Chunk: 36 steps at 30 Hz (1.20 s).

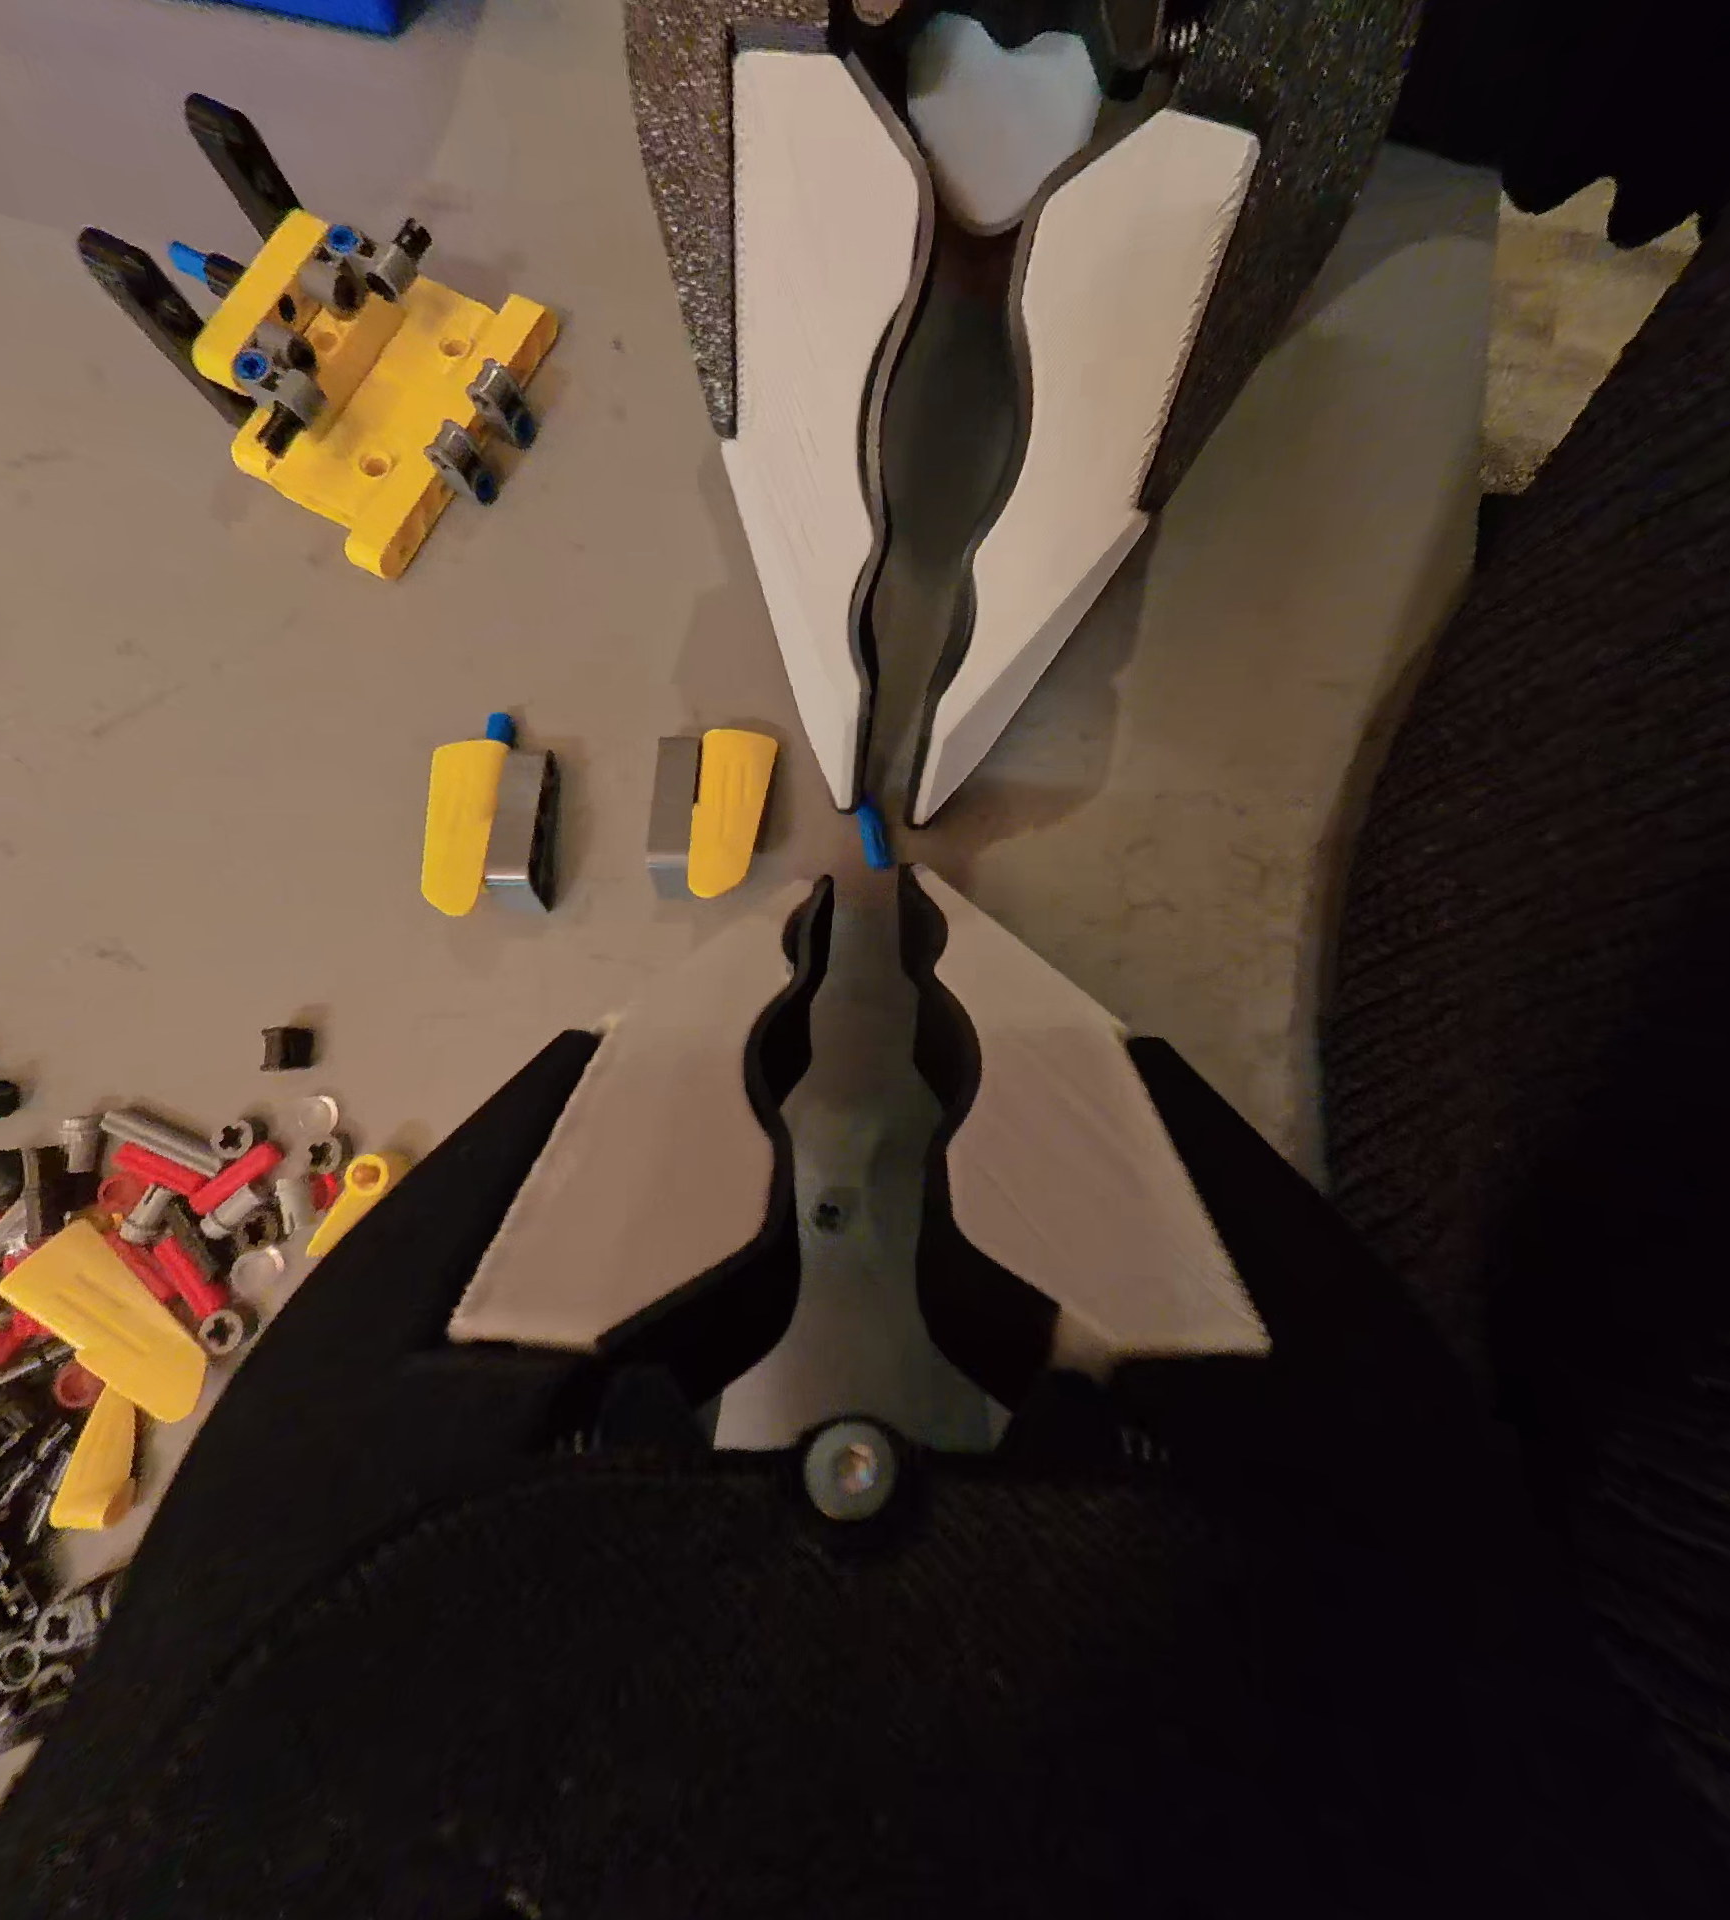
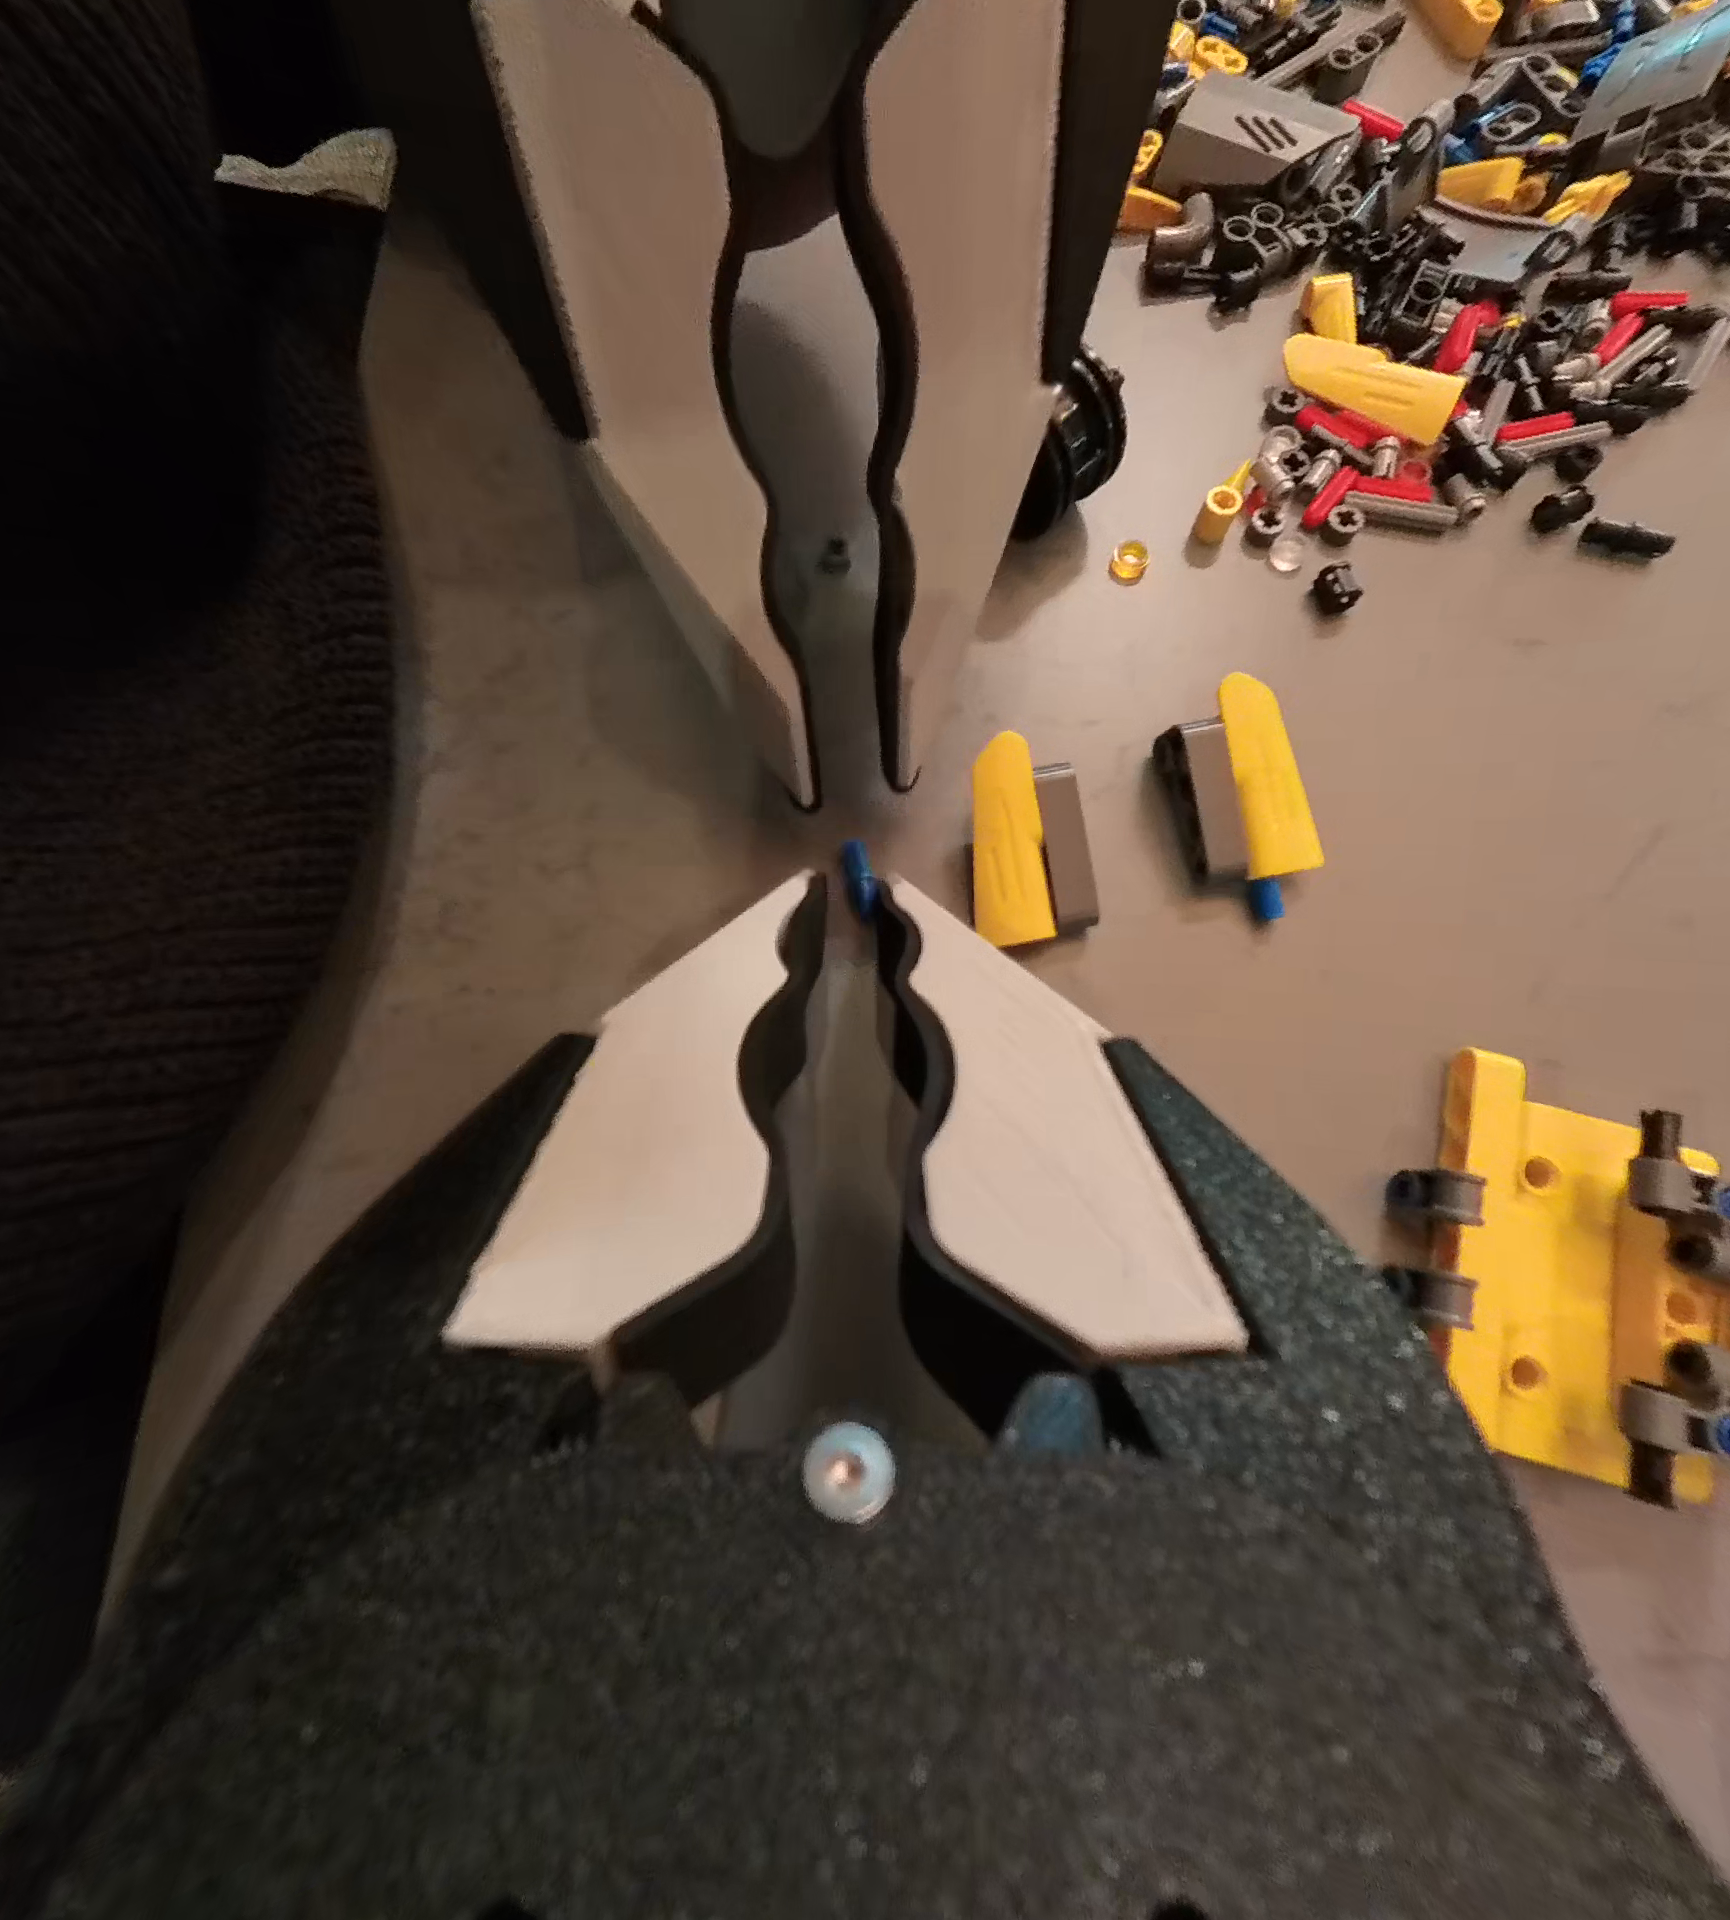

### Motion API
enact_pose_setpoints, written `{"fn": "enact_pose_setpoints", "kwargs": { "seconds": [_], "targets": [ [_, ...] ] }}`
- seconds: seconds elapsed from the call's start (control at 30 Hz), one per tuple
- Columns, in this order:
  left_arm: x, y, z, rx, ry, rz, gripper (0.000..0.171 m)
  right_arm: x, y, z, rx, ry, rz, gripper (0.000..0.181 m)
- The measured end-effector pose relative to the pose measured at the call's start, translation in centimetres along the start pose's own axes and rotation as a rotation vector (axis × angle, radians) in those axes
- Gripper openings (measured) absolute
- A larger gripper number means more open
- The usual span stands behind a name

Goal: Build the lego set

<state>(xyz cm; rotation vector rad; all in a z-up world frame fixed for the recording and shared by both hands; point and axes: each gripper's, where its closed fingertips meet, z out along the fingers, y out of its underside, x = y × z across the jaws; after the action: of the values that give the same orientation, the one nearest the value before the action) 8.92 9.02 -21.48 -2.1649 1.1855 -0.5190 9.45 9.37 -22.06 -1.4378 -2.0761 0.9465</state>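
Note:
My two grippers face each other tip to tip over the grey table. My right gripper [image 2: 853, 888] is shut on a small blue pin [image 2: 855, 871], which sticks out past its fingertips. In the left wrist view the right gripper [image 1: 887, 812] comes down from the top with the blue pin [image 1: 873, 840] at its tips. My left gripper [image 1: 866, 881] is narrowly open and empty, its tips just short of the pin's free end. In the right wrist view the left gripper [image 2: 853, 798] comes down from the top.
Two small yellow-and-grey sub-assemblies [image 1: 492, 816] [image 1: 713, 816] lie beside the tips. A yellow frame assembly [image 1: 373, 395] with grey connectors sits farther off. A pile of loose red, grey, black and yellow parts [image 1: 92, 1299] lies nearby. Dark fabric [image 1: 1619, 935] borders the table edge. Less than 4 cm separates the two grippers' tips.

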Motion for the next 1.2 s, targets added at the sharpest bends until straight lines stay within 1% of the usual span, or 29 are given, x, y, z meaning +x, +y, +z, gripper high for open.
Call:
{"fn": "enact_pose_setpoints", "kwargs": {
  "seconds": [0.17, 0.4, 0.5, 0.6, 0.77, 0.93, 1.0, 1.07, 1.1, 1.2],
  "targets": [
    [0.4, 0.2, 0.4, -0.005, 0.02, -0.014, 0.013, 0.0, 0.3, 0.1, -0.019, -0.016, 0.02, 0.011],
    [-0.2, -0.1, 0.4, -0.005, -0.003, -0.007, 0.013, 0.2, 0.3, 0.1, -0.017, -0.03, 0.051, 0.009],
    [-0.5, 0.0, 0.5, -0.005, -0.01, -0.018, 0.013, 0.0, 0.2, 0.2, -0.015, -0.039, 0.059, 0.014],
    [-0.7, 0.3, 0.7, -0.013, -0.004, -0.037, 0.01, -0.1, 0.0, 0.3, -0.012, -0.047, 0.075, 0.019],
    [-0.8, 0.3, 0.5, -0.017, -0.007, -0.031, 0.009, 0.6, 0.0, 0.5, -0.015, -0.01, 0.108, 0.006],
    [-0.6, -0.3, -0.2, 0.026, 0.032, -0.043, 0.013, 0.7, -0.1, 0.4, -0.011, -0.004, 0.107, 0.004],
    [-0.9, -0.5, -0.6, 0.05, 0.033, -0.058, 0.015, 0.7, -0.6, 0.1, 0.024, -0.01, 0.108, 0.004],
    [-1.2, -1.1, -1.1, 0.099, 0.037, -0.083, 0.017, 0.7, -1.9, -0.7, 0.12, -0.028, 0.112, 0.004],
    [-1.4, -1.6, -1.5, 0.145, 0.049, -0.107, 0.019, 0.9, -2.7, -1.3, 0.178, -0.026, 0.113, 0.004],
    [-1.5, -4.4, -3.6, 0.367, 0.158, -0.244, 0.014, 2.1, -5.0, -3.6, 0.349, 0.052, 0.062, 0.003]
  ]
}}
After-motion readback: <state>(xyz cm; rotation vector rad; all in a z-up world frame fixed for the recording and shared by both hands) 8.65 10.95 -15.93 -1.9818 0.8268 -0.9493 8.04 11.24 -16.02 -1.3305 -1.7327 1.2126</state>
